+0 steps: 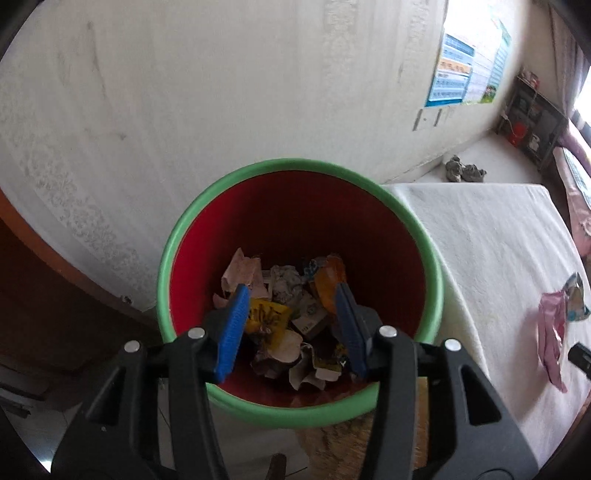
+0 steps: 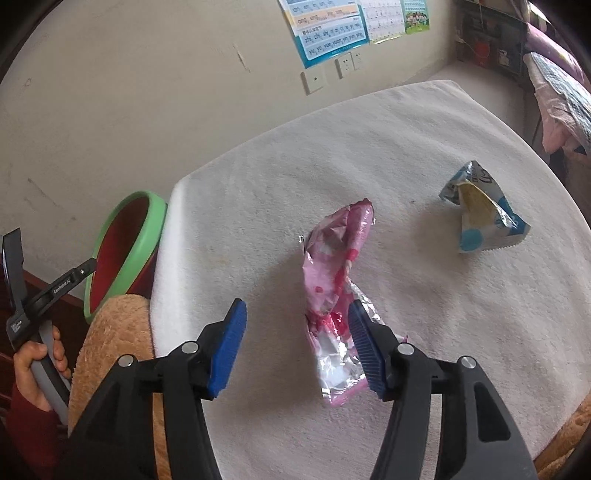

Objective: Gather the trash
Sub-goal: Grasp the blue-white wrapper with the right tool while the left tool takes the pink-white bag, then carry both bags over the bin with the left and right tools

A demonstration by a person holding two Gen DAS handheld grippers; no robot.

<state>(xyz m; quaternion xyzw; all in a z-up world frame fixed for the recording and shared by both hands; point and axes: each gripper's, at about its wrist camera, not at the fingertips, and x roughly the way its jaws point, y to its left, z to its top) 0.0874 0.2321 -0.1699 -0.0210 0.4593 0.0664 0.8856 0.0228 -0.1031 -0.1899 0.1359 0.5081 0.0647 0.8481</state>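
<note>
**Left gripper open over bin, right gripper open at pink wrapper**

White cloth-covered table (image 2: 424,332) fills most of the right wrist view, set against a pale wall (image 2: 147,92) with a blue chart poster (image 2: 328,33) and sockets below it. Red bin with a green rim (image 1: 299,164) stands at the table's left edge, next to the wall; in the right wrist view only part of its rim shows.

Bin holds a heap of trash (image 1: 288,314): crumpled paper, a yellow packet, an orange wrapper, small cartons.

Left gripper (image 1: 291,291) hangs above the bin mouth, pointing down into it, jaws apart, nothing between the blue pads. The person's left hand (image 2: 37,362), dark red sleeve, grips its handle.

Pink foil wrapper (image 2: 336,280) lies near the table's middle, long and crumpled, silver inside showing at its near end. Right gripper (image 2: 297,310) is over that near end, jaws spread; the right pad looks to overlap the wrapper's edge, contact hard to tell, the left pad well clear of it.

Blue-and-white packet (image 2: 480,218) lies apart from the pink one, further right.
</note>
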